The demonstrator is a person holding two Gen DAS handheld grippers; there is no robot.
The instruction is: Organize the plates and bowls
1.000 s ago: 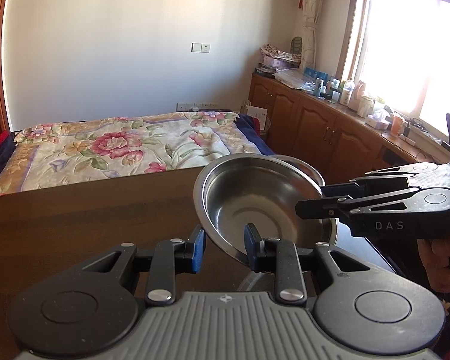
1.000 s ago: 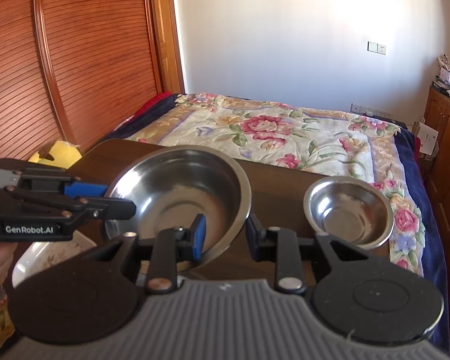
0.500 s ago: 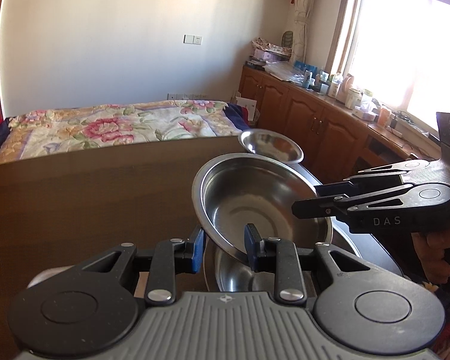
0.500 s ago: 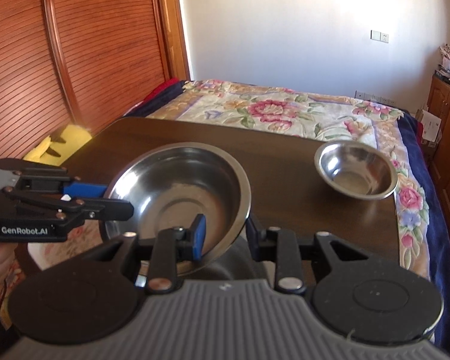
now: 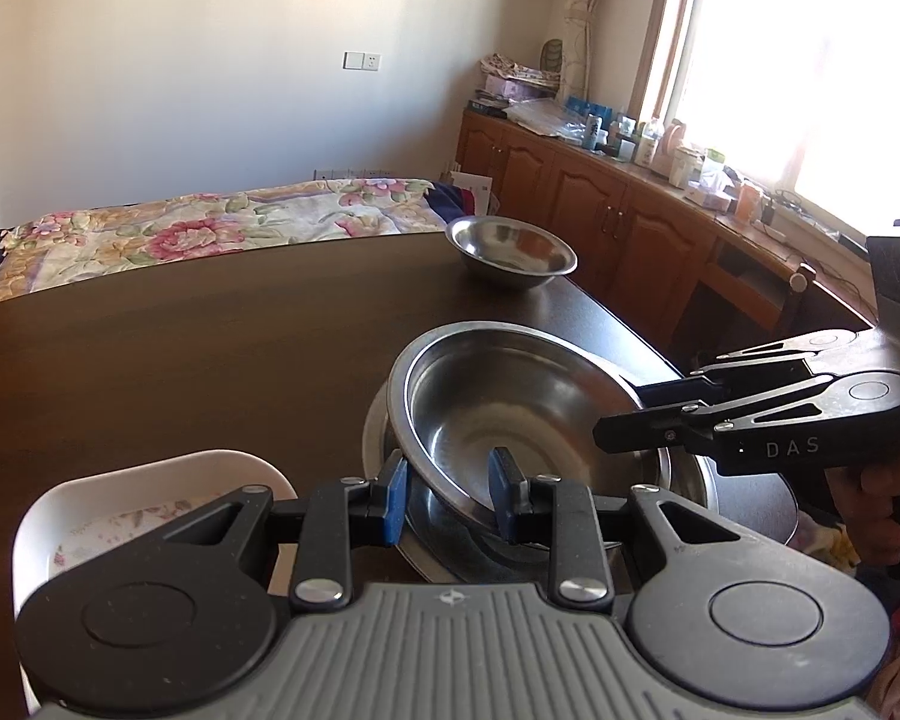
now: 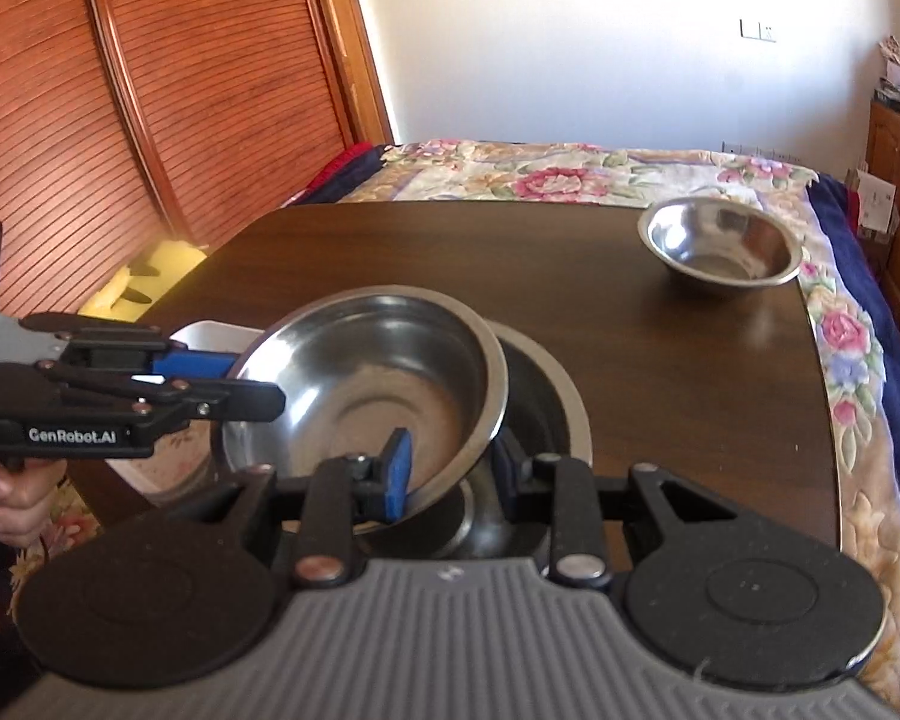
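Both grippers are shut on the rim of one wide steel bowl (image 5: 510, 402), from opposite sides. My left gripper (image 5: 447, 495) pinches its near rim in the left wrist view; my right gripper (image 6: 450, 474) pinches the other side of the bowl (image 6: 378, 384). The held bowl hangs tilted just over a larger steel bowl (image 6: 546, 396) on the dark table, also seen in the left wrist view (image 5: 684, 480). A small steel bowl (image 5: 510, 252) stands alone at the table's far right corner, seen too in the right wrist view (image 6: 720, 246).
A white floral dish (image 5: 108, 528) sits at the table's near left, also visible in the right wrist view (image 6: 210, 336). The dark wooden table (image 5: 180, 360) ends at a flowered bed (image 6: 570, 174). Wooden cabinets (image 5: 630, 228) line the right wall.
Both grippers have come down with the wide bowl, from high above the table to just over the larger bowl. The table and small bowl have come into fuller view.
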